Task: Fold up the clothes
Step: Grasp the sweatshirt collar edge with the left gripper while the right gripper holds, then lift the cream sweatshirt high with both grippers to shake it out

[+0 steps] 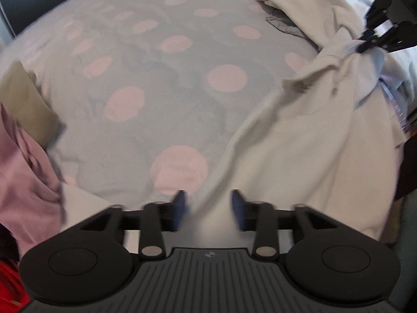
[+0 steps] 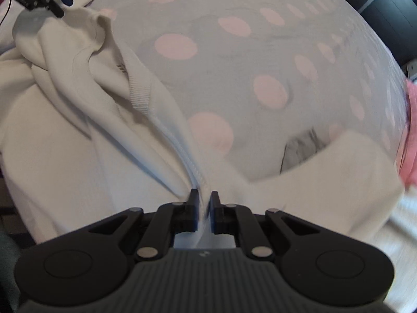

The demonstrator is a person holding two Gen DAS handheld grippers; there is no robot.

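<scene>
- Grey bedcover (image 1: 146, 60) with pink dots fills both views; my white sweatshirt (image 2: 65, 135) lies bunched across it.
- My right gripper (image 2: 203, 203) pinches a seam tightly.
- My left gripper (image 1: 208, 206) stands spread, fabric blurred between unpressed pads.
- I should clamp left, then pull both edges taut and level.
</scene>
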